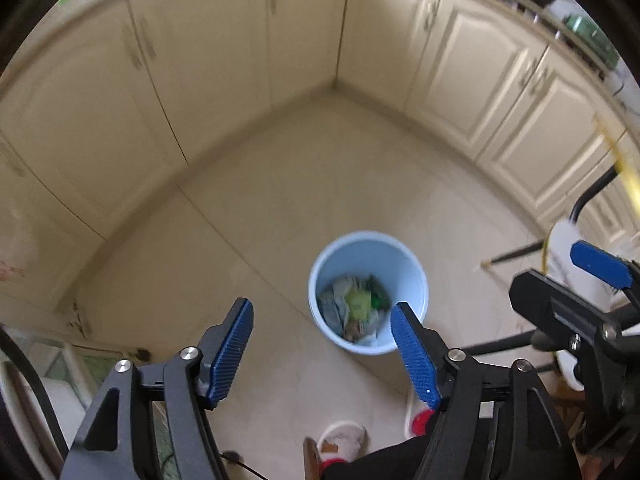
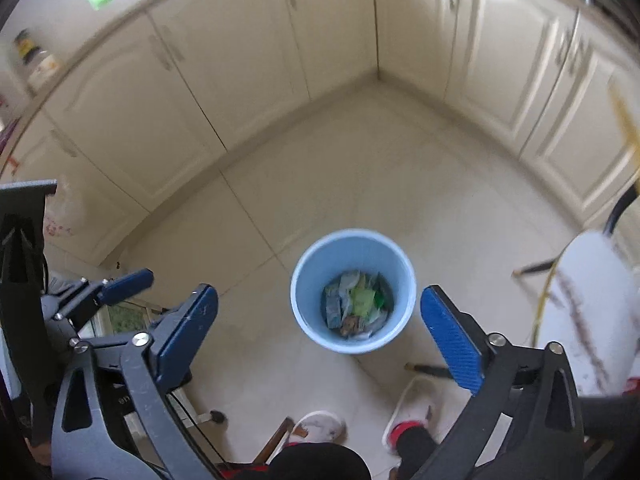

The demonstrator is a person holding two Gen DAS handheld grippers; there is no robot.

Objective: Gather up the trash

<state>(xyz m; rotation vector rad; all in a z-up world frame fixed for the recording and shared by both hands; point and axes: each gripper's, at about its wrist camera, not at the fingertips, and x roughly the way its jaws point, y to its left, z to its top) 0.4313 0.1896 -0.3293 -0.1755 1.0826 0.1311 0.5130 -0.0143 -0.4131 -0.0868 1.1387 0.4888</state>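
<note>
On the tiled floor (image 2: 360,160) near the cabinet corner: blue bin (image 2: 312,280) upright, wrappers (image 2: 356,304) inside. Above it, left gripper (image 1: 322,344) and right gripper (image 2: 320,320) spread wide, both empty.

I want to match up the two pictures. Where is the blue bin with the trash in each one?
Left wrist view: the blue bin sits on the floor right of centre, its near rim behind the right blue finger.
Right wrist view: the blue bin sits just below centre, between the two blue fingers.
Shared landmark: the cabinet corner, straight beyond the bin in both.
</note>
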